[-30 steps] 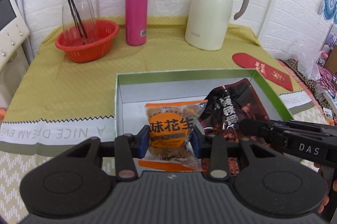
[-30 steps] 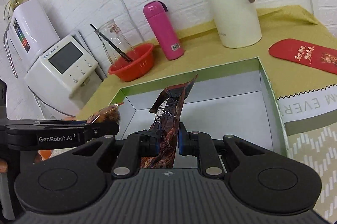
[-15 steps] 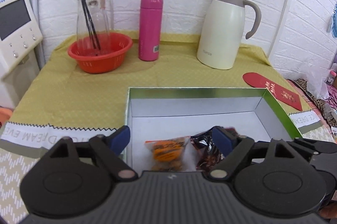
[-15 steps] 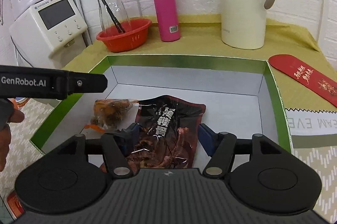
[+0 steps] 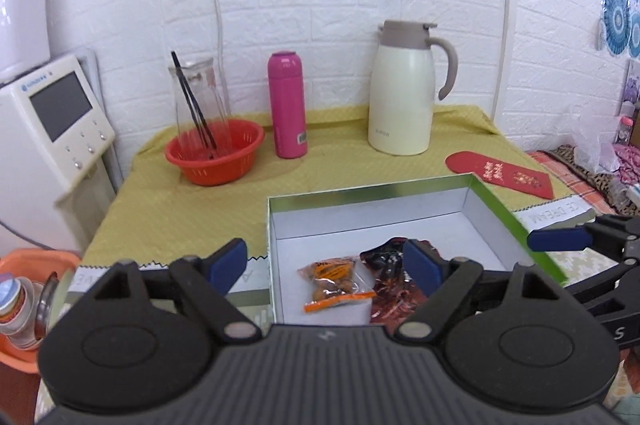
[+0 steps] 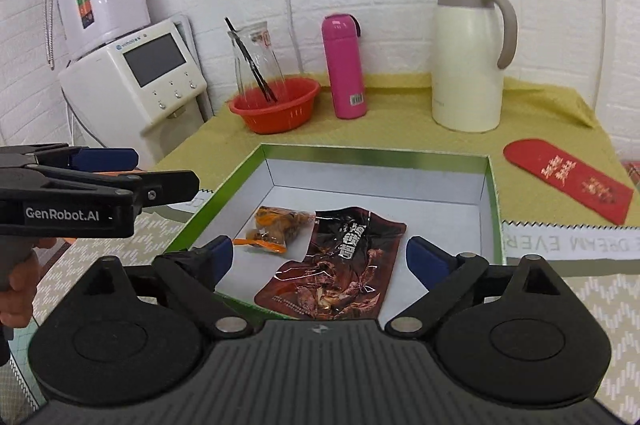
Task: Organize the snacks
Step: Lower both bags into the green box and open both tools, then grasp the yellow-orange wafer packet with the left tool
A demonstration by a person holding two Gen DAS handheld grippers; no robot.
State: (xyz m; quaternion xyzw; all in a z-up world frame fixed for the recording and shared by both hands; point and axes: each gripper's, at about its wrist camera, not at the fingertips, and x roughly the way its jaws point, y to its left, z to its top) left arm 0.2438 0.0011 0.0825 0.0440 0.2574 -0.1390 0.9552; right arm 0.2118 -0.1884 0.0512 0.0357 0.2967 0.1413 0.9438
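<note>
An open box (image 5: 360,191) (image 6: 376,159) with a green rim and white inside sits on the table. Inside it lie an orange peanut snack packet (image 5: 334,281) (image 6: 280,223) and, to its right, a dark red snack packet (image 5: 390,287) (image 6: 340,265). My left gripper (image 5: 332,265) is open and empty, held above and behind the box's near edge. My right gripper (image 6: 320,255) is open and empty, above the dark packet. Each gripper shows from the side in the other's view: the right one (image 5: 558,239) and the left one (image 6: 106,159).
At the back of the yellow cloth stand a red basket (image 5: 216,153) holding a glass jug, a pink bottle (image 5: 287,105) and a cream thermos jug (image 5: 404,85). A red envelope (image 5: 500,173) lies right of the box. A white appliance (image 5: 48,129) stands at the left.
Both grippers have opened and let go of their packets, which now lie flat in the box. Both grippers have then pulled back and up from the box.
</note>
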